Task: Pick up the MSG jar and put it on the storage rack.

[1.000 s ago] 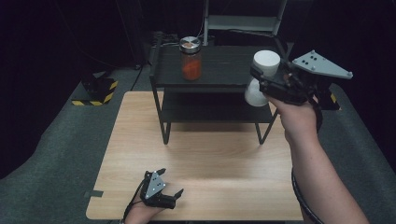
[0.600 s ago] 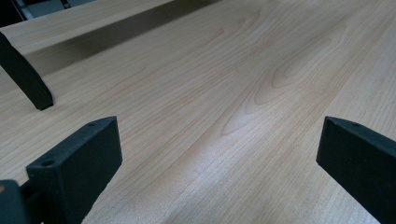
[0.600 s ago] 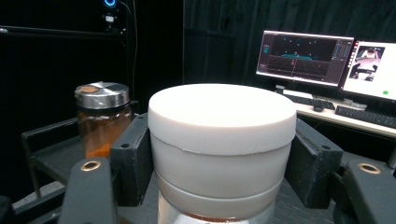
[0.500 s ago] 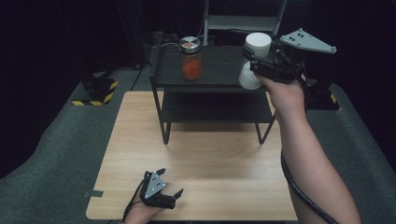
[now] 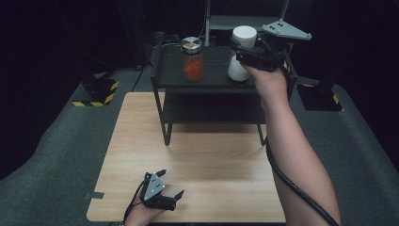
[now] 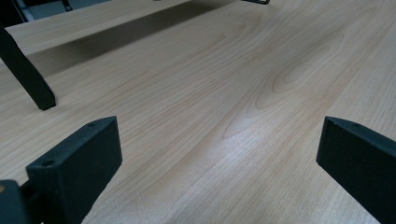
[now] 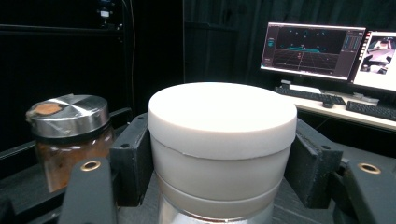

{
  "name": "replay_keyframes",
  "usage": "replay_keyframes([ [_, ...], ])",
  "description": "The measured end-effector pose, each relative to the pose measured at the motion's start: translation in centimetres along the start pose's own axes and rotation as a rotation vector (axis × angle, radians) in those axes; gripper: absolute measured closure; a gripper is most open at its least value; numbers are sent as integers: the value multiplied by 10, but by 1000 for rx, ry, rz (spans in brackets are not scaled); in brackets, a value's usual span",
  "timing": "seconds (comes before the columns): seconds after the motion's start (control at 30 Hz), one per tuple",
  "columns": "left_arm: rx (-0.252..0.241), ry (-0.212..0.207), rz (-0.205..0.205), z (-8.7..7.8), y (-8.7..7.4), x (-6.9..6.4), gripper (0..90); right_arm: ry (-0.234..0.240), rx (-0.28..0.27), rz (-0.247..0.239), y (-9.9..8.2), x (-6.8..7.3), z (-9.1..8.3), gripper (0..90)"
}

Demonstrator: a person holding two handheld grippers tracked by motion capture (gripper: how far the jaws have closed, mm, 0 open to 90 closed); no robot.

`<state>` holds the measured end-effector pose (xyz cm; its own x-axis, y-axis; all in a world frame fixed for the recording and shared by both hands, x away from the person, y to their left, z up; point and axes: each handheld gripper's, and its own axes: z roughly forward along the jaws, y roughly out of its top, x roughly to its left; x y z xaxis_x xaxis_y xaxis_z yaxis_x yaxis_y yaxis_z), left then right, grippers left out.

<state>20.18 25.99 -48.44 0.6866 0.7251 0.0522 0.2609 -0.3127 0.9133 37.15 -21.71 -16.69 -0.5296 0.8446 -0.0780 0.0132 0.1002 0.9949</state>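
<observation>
No legible text, label, brand name, number or sign anywhere. Two monitors (image 7: 312, 50) in the right gripper view carry graphics too small and blurred to make out any characters. Jar with the metal lid (image 7: 70, 135) bears no readable label; lid has an orange-brown patch, no lettering. White-lidded jar (image 7: 222, 140) plain, unmarked. Yellow-and-black hazard striping on a floor block (image 5: 98, 92) in the high view: pattern only, no words.
</observation>
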Motion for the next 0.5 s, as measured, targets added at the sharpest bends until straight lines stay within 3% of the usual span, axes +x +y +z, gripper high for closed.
replay_keyframes([
  [0.13, 0, -3, -2, 0, 0, 1, 4, -7, 3, 14, 0, 0, 10, 340],
  [0.5, -4, -3, 3, 0, -1, 1, 4, -9, 2, 50, -2, -3, 17, 340],
])
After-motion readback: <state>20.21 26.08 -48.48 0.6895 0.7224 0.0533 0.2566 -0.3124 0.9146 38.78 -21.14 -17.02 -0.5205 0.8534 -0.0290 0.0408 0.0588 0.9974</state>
